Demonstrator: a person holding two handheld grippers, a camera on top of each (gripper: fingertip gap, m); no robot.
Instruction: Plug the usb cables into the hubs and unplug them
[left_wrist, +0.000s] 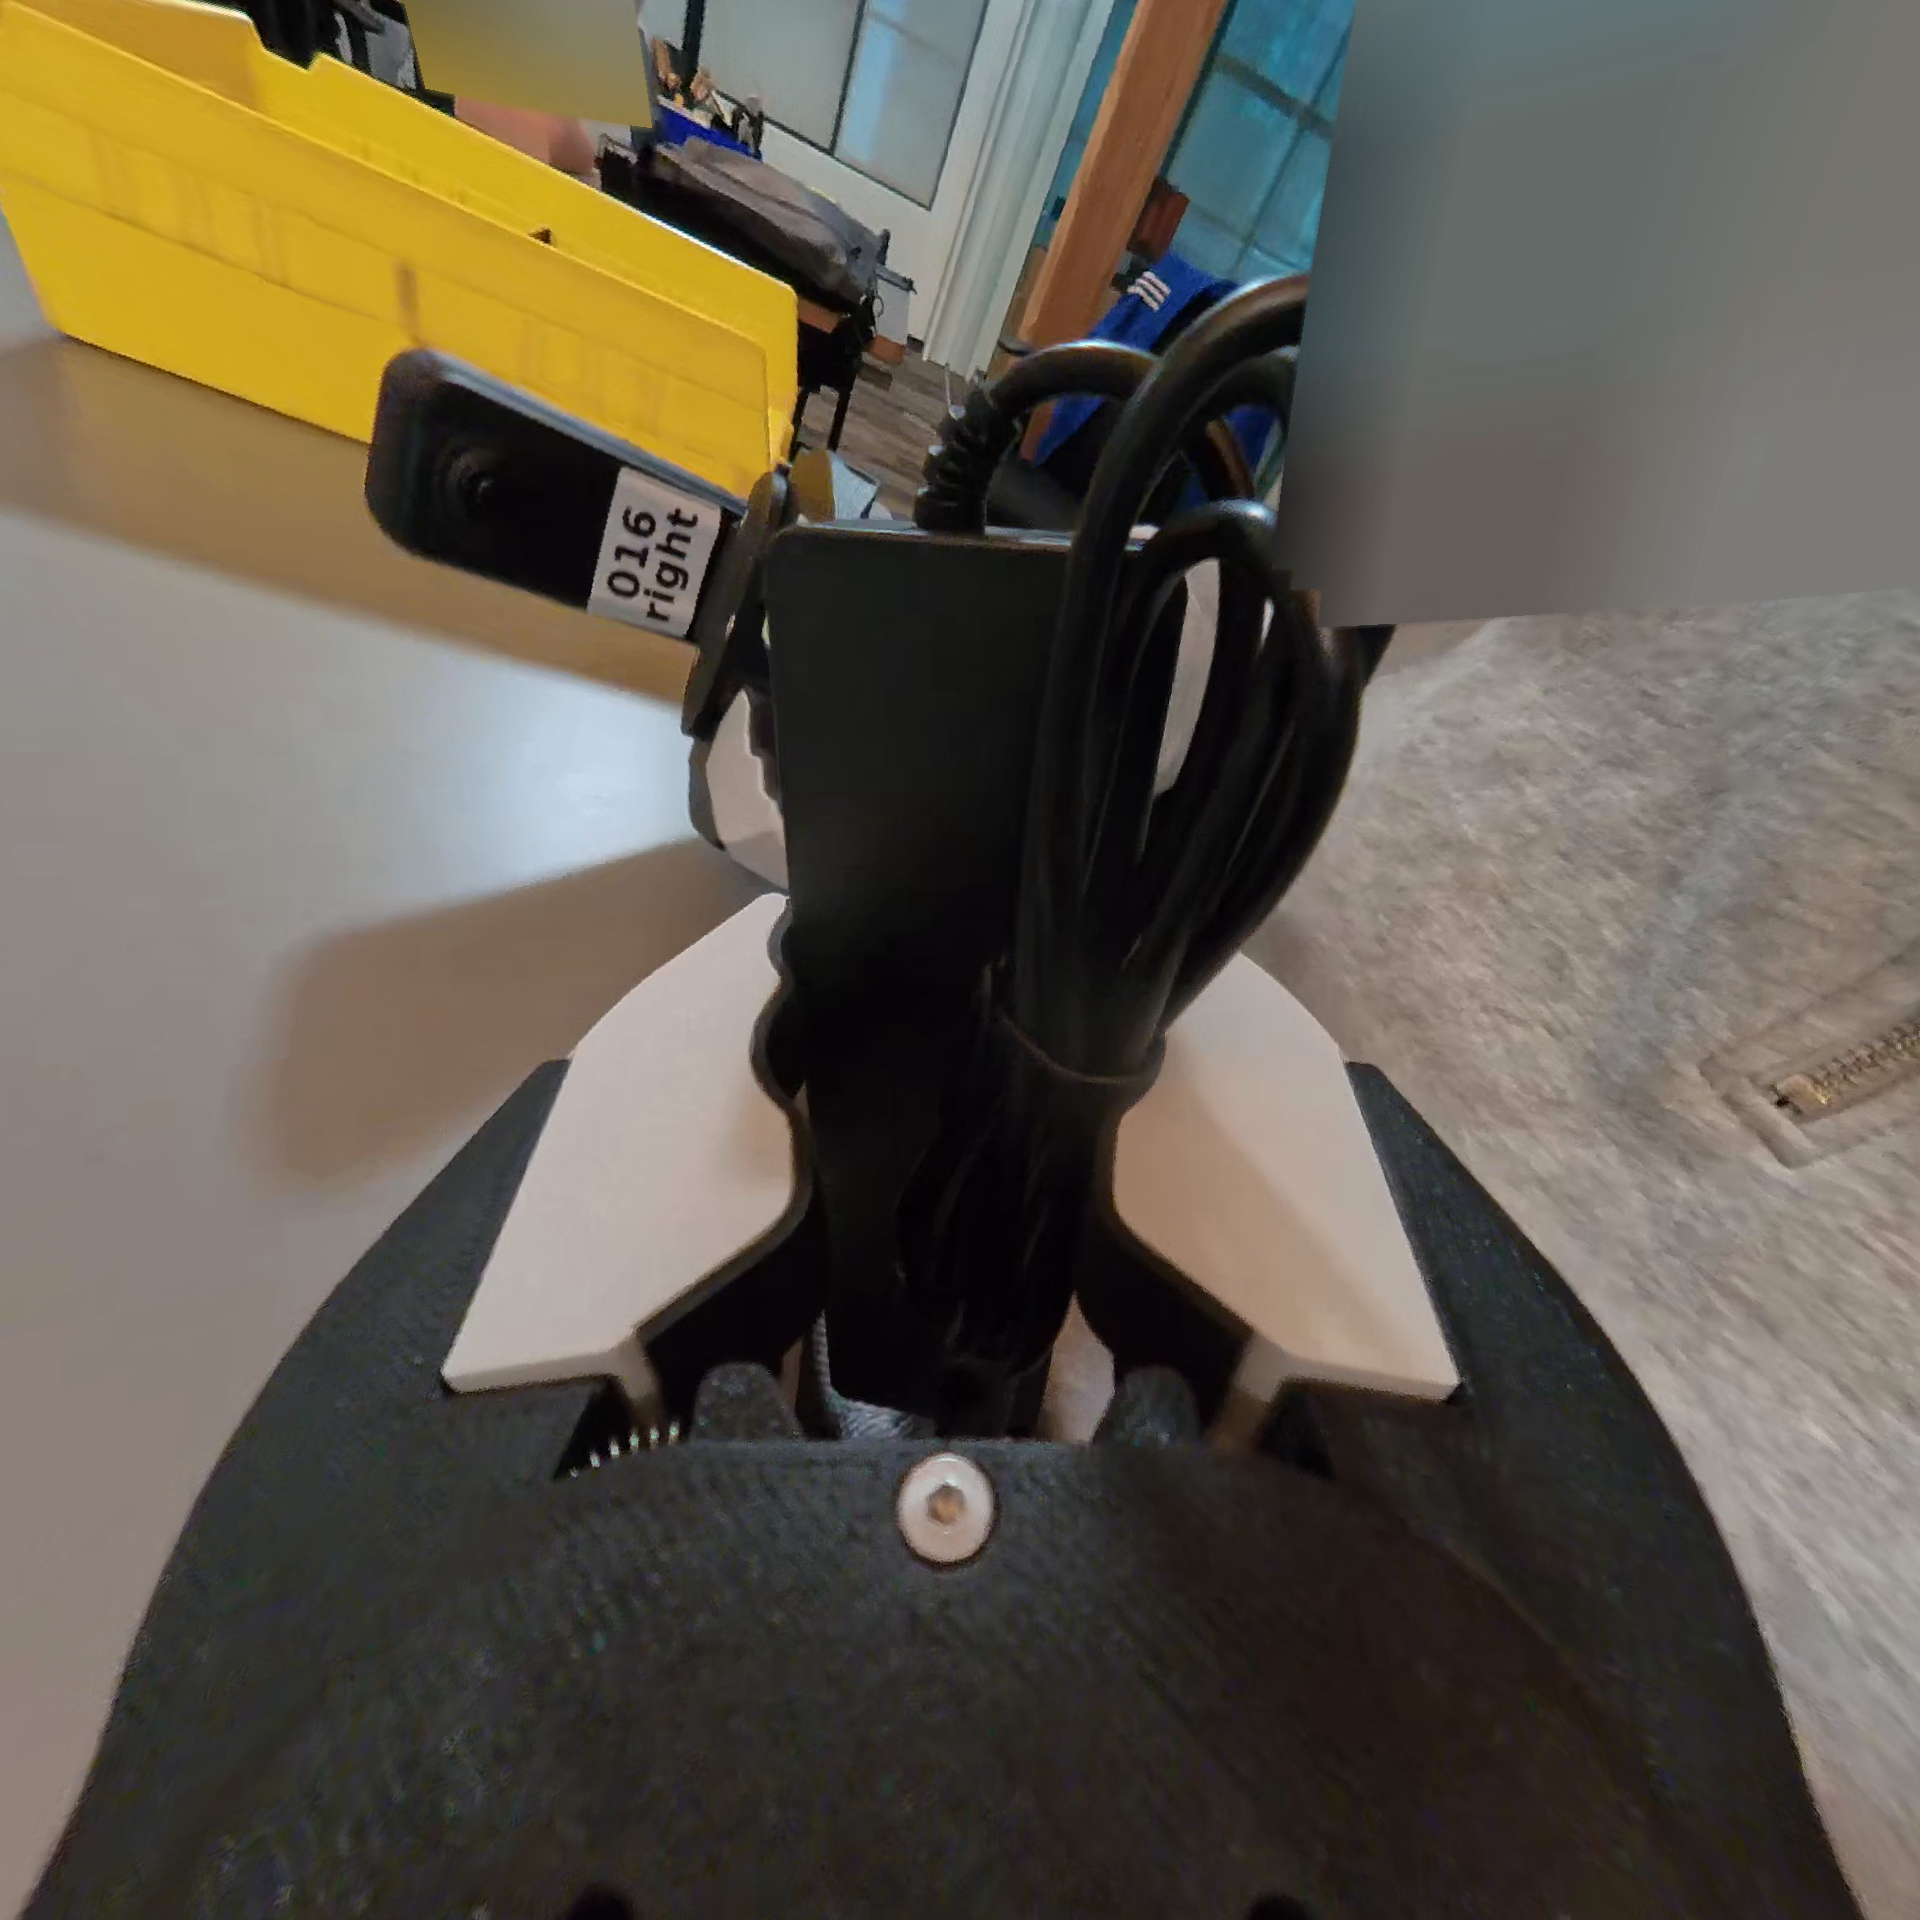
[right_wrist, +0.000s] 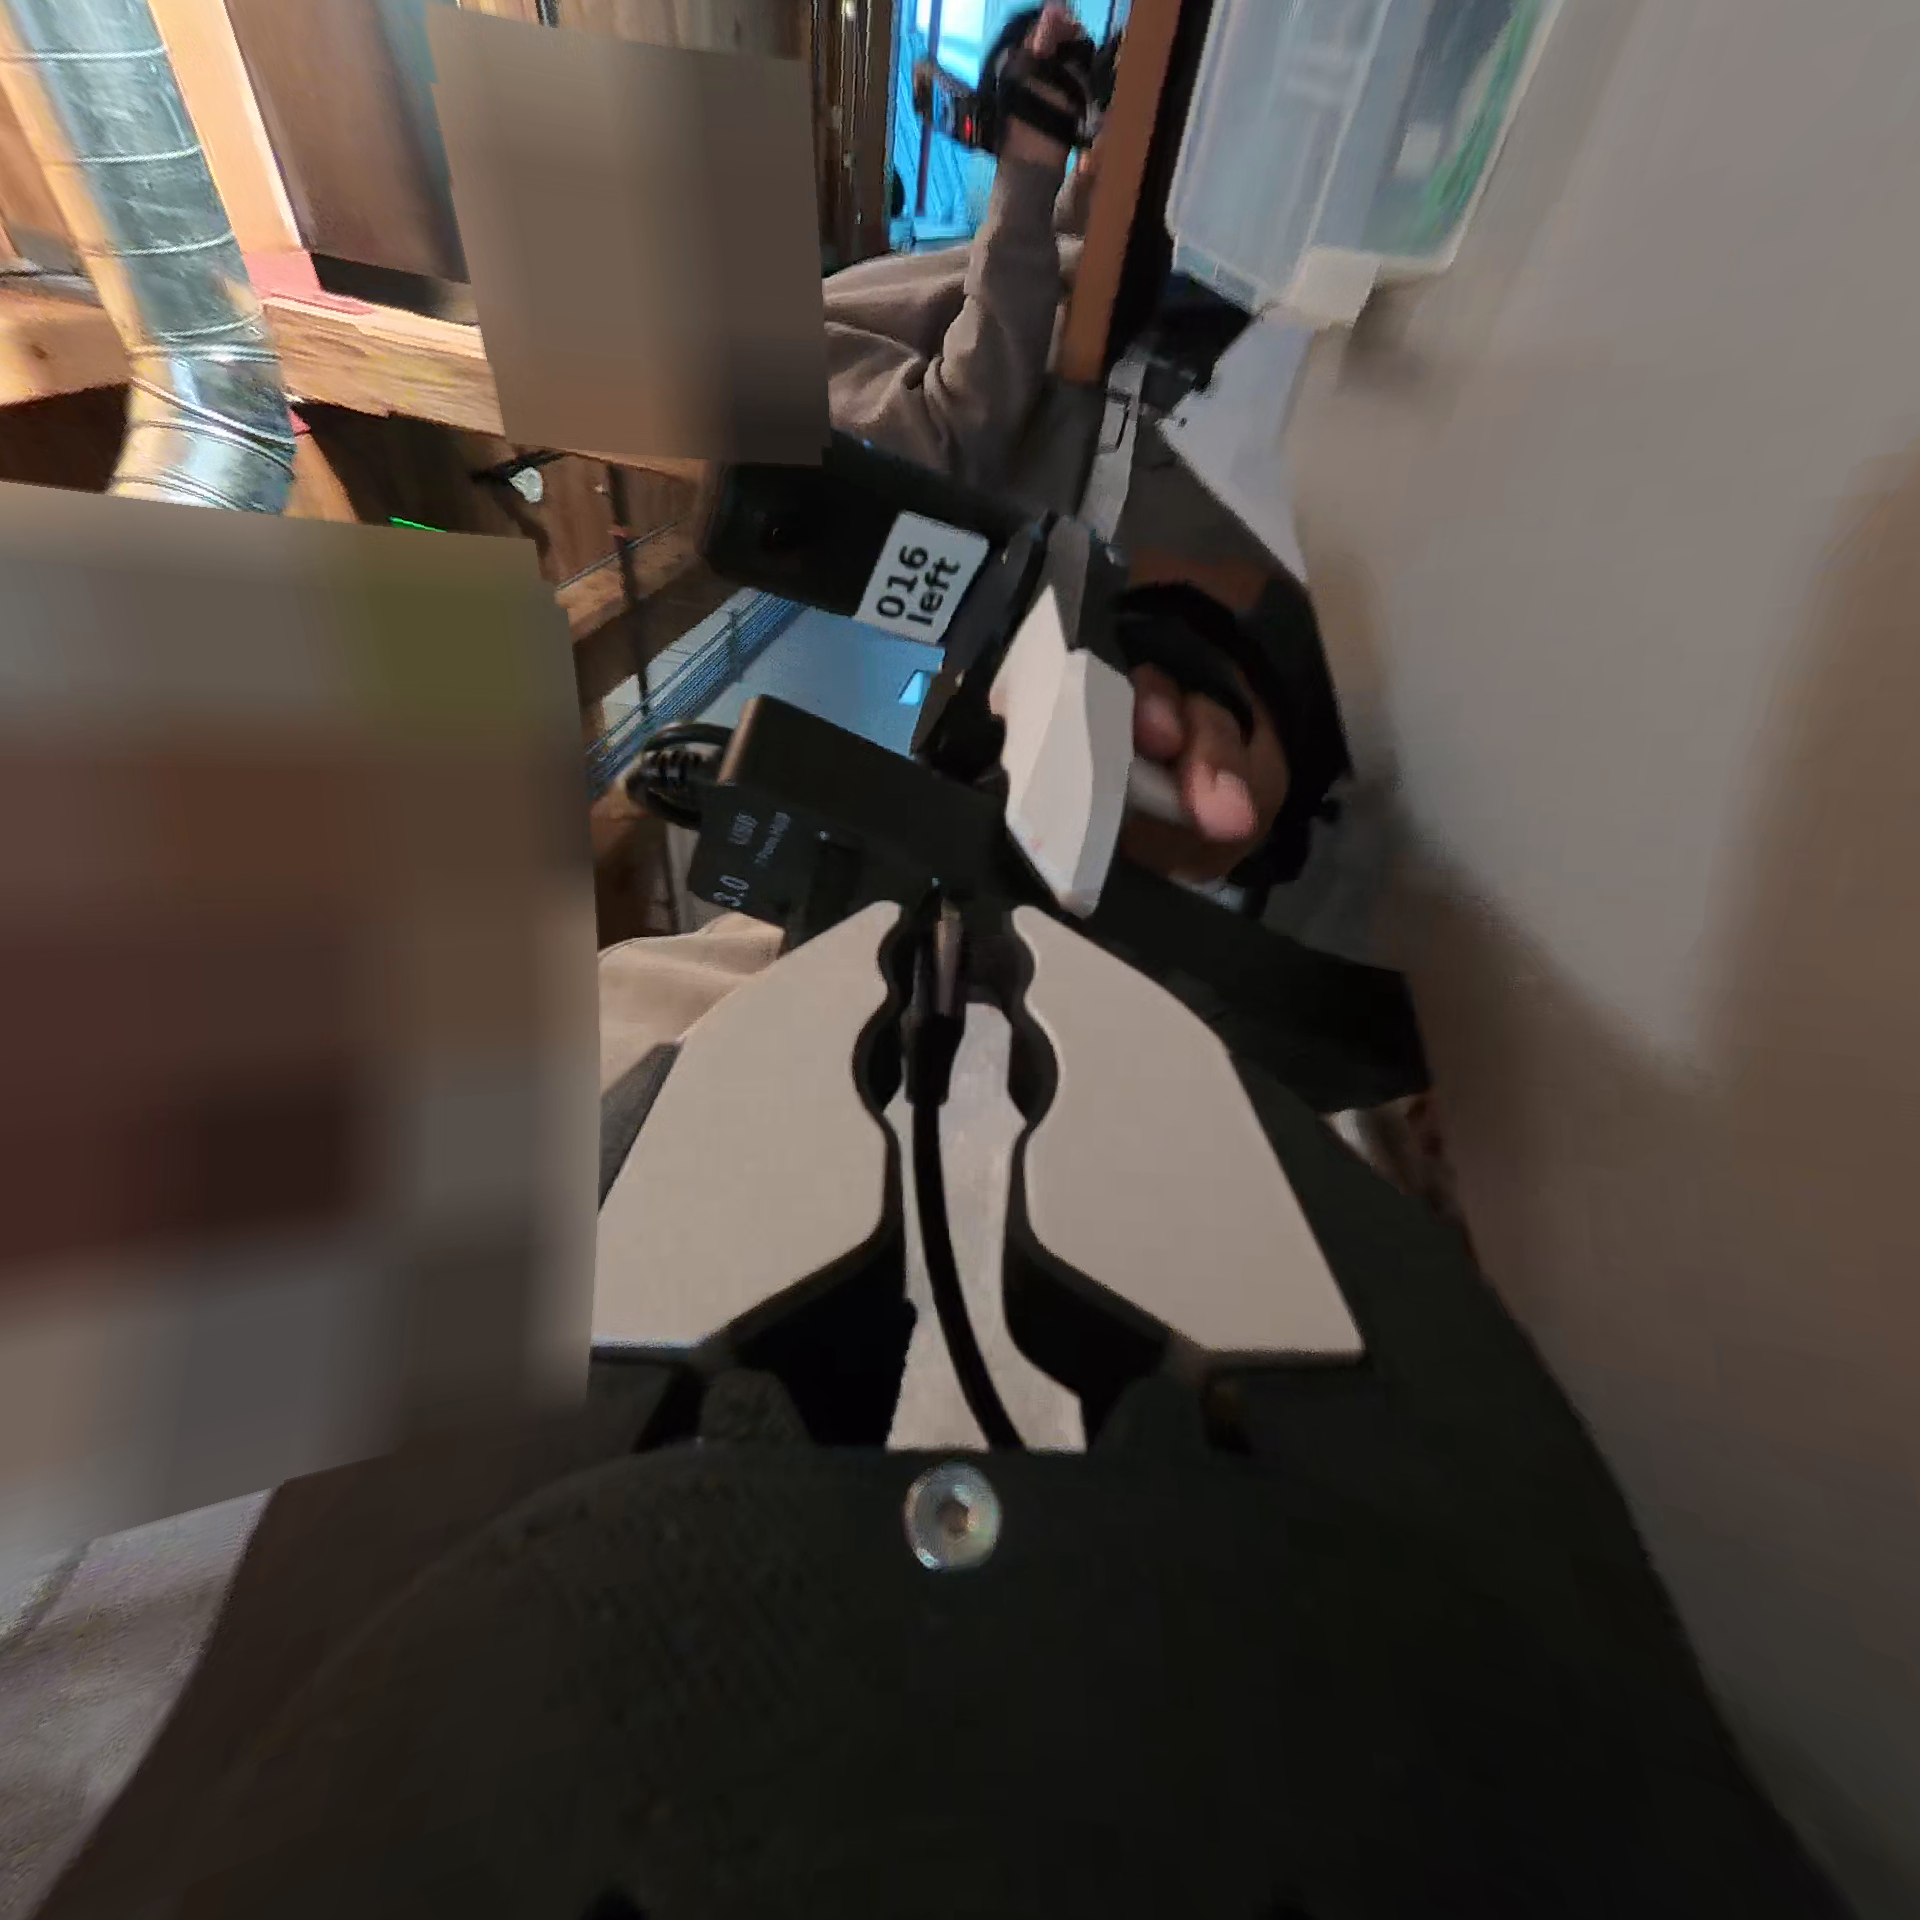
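My left gripper is shut on a black USB hub, held upright with its own black cable bundle tied beside it. The right gripper's camera and a white finger show just behind the hub. In the right wrist view my right gripper is shut on a black USB cable plug, its cable running back between the fingers. The plug tip meets the side of the hub; I cannot tell whether it is inserted. A gloved hand holds the left gripper's white finger.
A yellow bin stands at the back left of the tan table. The holder's grey sweater fills the right side. A clear plastic box sits at upper right, and another person's sleeve is in the background.
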